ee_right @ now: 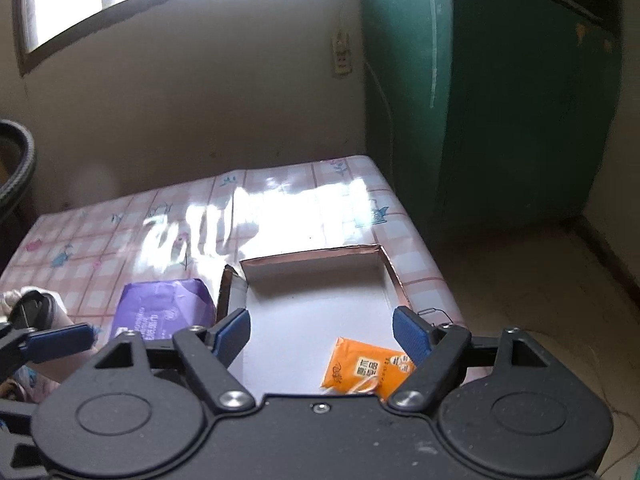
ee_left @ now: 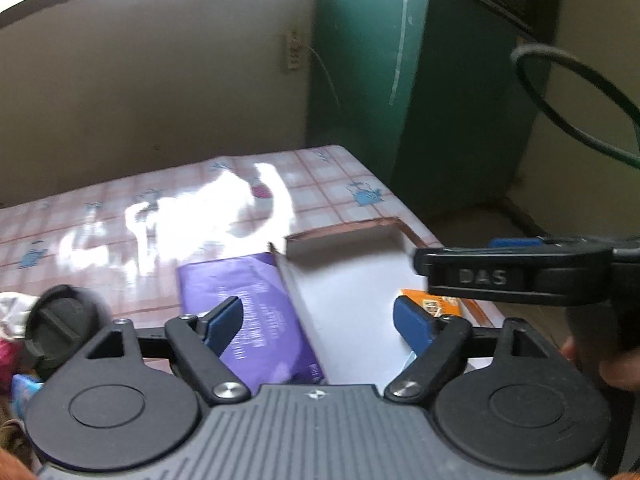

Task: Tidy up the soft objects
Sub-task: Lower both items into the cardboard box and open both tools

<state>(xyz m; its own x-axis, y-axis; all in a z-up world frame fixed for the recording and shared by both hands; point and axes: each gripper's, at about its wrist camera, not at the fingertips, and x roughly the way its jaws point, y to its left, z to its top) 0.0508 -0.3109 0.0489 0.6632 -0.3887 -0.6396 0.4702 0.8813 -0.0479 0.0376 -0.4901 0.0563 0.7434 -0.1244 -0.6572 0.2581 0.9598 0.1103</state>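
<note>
A shallow white cardboard box (ee_right: 312, 304) with brown edges lies on the checked tablecloth; it also shows in the left wrist view (ee_left: 352, 276). An orange soft packet (ee_right: 362, 368) lies inside it at the near right, and in the left wrist view (ee_left: 436, 304) it is partly hidden. A purple soft pack (ee_left: 256, 320) lies on the cloth just left of the box, also in the right wrist view (ee_right: 160, 306). My left gripper (ee_left: 318, 320) is open and empty above the pack and box edge. My right gripper (ee_right: 320, 330) is open and empty above the box.
The table (ee_right: 120, 236) has a pink checked plastic cloth with glare. A green cabinet (ee_right: 500, 100) stands at the right by the wall. More soft items and a dark round object (ee_left: 60, 328) lie at the near left. A black cable (ee_left: 568, 92) hangs at right.
</note>
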